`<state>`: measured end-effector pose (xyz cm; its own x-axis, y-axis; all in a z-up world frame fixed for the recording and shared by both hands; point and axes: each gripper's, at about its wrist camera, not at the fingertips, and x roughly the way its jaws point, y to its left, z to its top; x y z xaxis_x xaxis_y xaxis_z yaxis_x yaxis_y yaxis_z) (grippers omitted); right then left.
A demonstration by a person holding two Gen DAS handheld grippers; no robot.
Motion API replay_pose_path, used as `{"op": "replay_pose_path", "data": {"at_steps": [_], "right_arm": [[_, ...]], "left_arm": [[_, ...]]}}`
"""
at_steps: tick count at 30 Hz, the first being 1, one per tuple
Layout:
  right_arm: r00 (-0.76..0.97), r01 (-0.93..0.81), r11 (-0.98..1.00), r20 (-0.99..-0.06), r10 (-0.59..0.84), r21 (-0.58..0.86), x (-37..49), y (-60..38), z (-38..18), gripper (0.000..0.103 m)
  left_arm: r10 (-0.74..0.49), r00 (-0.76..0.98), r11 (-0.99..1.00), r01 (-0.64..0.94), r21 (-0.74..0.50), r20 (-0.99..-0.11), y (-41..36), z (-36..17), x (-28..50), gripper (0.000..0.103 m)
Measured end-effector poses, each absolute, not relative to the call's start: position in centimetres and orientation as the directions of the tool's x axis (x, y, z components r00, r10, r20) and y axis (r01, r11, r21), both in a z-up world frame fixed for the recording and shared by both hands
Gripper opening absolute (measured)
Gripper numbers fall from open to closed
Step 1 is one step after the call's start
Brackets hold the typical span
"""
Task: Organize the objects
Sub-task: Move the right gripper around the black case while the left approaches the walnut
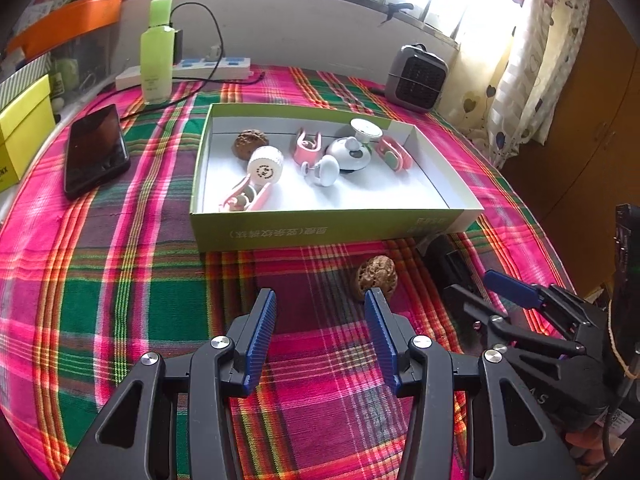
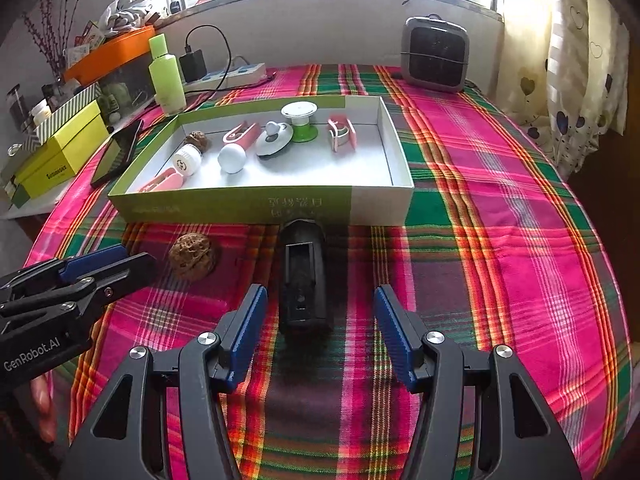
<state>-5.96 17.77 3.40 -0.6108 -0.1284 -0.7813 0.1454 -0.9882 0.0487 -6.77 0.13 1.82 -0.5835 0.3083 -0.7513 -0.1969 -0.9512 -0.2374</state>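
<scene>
- Left gripper (image 1: 320, 300) hovered spread, nothing between its pads; walnut (image 1: 377, 279) just ahead of its right fingertip.
- Right gripper (image 2: 320, 300) spread wide, empty; black case (image 2: 304, 276) lying ahead between its fingers.
- Box (image 2: 256, 206) beyond both.

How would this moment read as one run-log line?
left gripper: open, empty | right gripper: open, empty | brown carved walnut, black oblong device: on cloth, outside green cardboard box
</scene>
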Motion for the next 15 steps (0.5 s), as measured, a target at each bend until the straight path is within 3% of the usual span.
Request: {"op": "replay_pose_path", "data": {"at_steps": [7, 13, 15], "right_arm": [[-0.601, 0.174, -0.984, -0.787, -0.140, 0.042, -6.7, 17.7, 3.0, 0.057], [-0.599, 0.203, -0.979, -0.787, -0.147, 0.029, -6.8, 18.0, 2.9, 0.056], [-0.599, 0.209, -0.978, -0.787, -0.147, 0.023, -6.9, 18.1, 3.0, 0.052]], "left_arm": [[0.346, -0.557, -0.937, -0.252, -0.244, -0.755, 1.3, 1.7, -7.3, 0.052], [0.341, -0.545, -0.937, -0.264, -0.229, -0.766, 2.4, 1.5, -7.7, 0.052], [0.332, -0.545, -0.939, -0.266, -0.217, -0.769, 2.7, 1.4, -8.0, 0.052]]}}
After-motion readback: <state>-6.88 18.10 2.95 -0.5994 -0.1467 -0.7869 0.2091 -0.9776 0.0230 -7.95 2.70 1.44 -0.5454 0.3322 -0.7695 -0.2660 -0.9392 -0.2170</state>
